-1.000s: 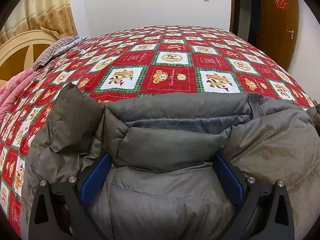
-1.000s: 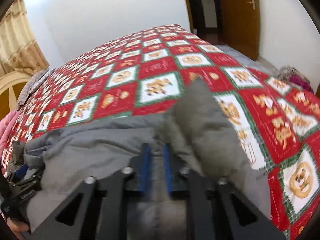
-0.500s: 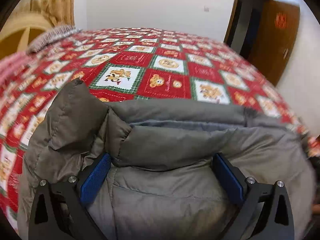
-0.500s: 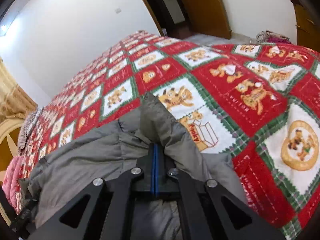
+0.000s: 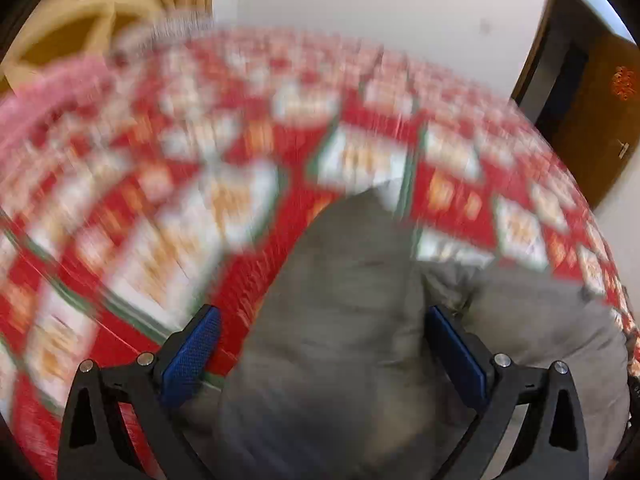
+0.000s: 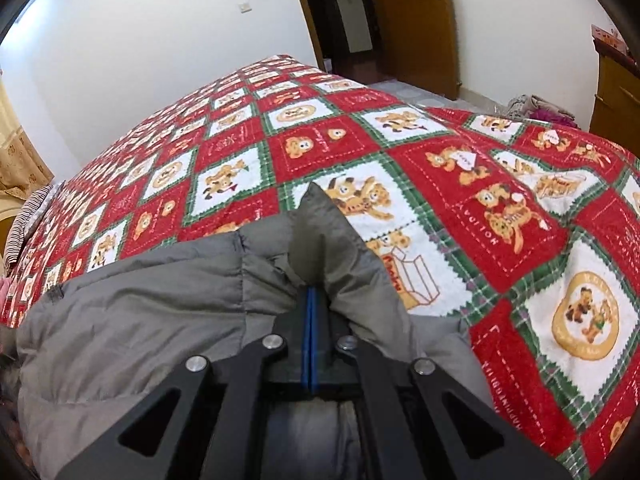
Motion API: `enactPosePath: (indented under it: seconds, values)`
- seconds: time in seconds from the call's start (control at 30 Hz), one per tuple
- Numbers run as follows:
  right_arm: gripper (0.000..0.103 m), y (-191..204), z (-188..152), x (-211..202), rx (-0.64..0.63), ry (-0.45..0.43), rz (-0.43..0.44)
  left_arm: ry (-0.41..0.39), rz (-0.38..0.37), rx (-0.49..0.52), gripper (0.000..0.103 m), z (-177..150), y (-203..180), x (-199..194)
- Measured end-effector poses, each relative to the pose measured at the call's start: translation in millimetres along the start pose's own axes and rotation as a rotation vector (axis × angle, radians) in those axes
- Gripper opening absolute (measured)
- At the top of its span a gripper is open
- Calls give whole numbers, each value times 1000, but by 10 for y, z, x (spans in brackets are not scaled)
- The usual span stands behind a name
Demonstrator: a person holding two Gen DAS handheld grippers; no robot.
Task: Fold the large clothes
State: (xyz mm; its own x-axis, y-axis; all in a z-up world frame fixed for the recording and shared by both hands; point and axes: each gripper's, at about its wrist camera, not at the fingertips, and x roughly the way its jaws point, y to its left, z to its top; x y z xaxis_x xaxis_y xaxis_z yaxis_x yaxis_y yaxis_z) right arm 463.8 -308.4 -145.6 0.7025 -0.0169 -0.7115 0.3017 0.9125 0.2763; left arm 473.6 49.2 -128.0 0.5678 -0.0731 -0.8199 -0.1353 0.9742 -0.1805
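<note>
**One grey padded jacket on the bed, pinched by the right gripper only**

A single grey padded jacket (image 6: 152, 320) lies on the red, white and green patchwork bedspread (image 6: 460, 208). In the right wrist view it fills the frame from 6 to 9 o'clock, puffy and creased, with one corner drawn up into a peak near the centre. In the left wrist view, which is heavily motion-blurred, the jacket (image 5: 344, 320) rises as a tall grey fold from 6 o'clock toward the centre and spreads out toward 4 o'clock.

The right gripper (image 6: 311, 312) has its blue pads pressed together with no visible gap, and the jacket's raised corner is clamped between them.

The left gripper (image 5: 320, 344) stands wide apart. The grey fold sits between its two blue pads (image 5: 192, 350); the blur hides whether either pad touches the cloth.

Count: one jacket, two grippers, one bedspread. A brown wooden door (image 6: 408, 24) stands at 1 o'clock in the right wrist view.
</note>
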Motion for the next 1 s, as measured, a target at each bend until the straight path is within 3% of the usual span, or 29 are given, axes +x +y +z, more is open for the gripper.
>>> enactPosePath:
  seconds: [0.07,0.17,0.33,0.43,0.5,0.63,0.8,1.0]
  values:
    - [0,5,0,2,2,1,1,-41,-11,-20,102,-9,21,-12]
    - [0,12,1,6,3,2,1,-49,4,-6,102,-21,-15,9]
    - [0,28,21,15,-5,24,10,-61,-34,-34,102,-15,78,6]
    - [0,214,49,-56,-180,47,-79,-62,-33,-31,102,-21,76,13]
    - [3,408,-77,-178,-352,-11,-183,-65,-35,-31,102,-33,78,5]
    - [2,256,-113,-140,-287,-10,-146,-71,-51,-42,102,-28,105,-1]
    - [2,315,-136,-119,-312,-26,-178,-70,-52,-44,102,-24,112,-7]
    - [3,288,-126,-145,-300,-25,-150,-61,-35,-33,102,-51,76,-19]
